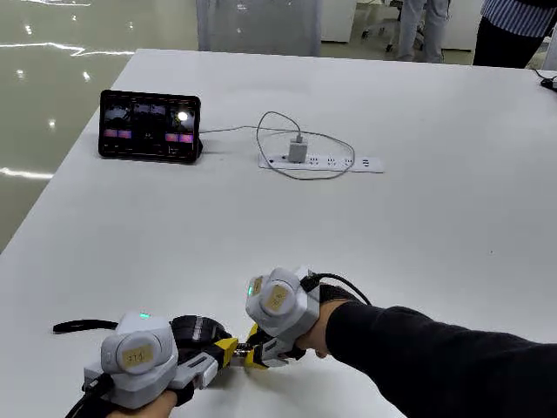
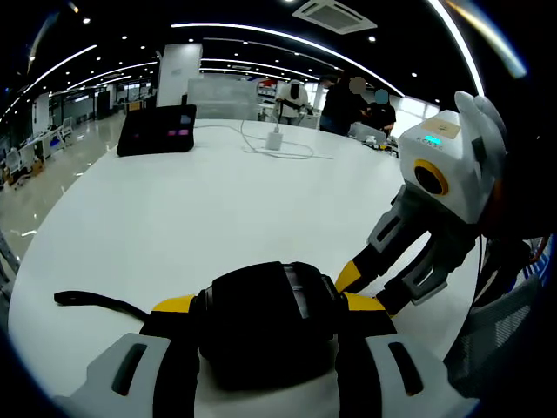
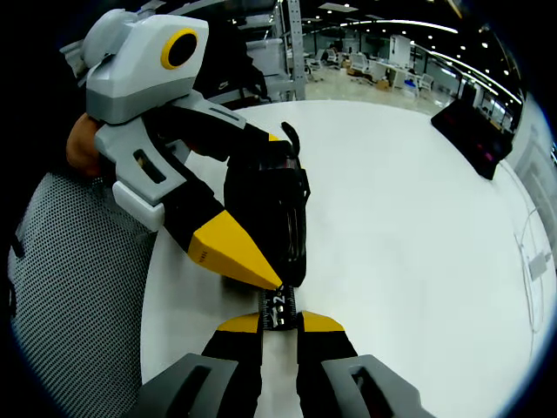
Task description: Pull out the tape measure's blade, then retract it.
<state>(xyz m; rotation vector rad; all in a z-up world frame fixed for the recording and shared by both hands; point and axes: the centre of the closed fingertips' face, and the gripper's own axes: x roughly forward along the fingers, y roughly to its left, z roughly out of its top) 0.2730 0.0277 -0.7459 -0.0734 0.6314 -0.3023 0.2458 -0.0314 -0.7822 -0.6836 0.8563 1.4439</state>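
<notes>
Two handheld grippers meet low at the near edge of the white table in the head view. The left gripper is closed across a black, rounded plastic tape measure, and the right gripper comes tip to tip with it at the case mouth. A black tablet and a white power strip sit well apart on the far side.

From the left gripper view, the yellow-tipped jaws clamp the case on its two flat sides while it rests on the table. A black wrist strap trails away over the tabletop.

From the right gripper view, the jaws stand narrow and pinch the short exposed end of the printed blade, with a numeral 2 showing just outside the case.

The case looks rigid and compact, so it should sit well in a firm side clamp. The blade is probably thin, springy and slick, and spring-loaded. The best hold is on its very end. Pull it straight out in line with the mouth and let it back gently, or it may slip and snap home.
</notes>
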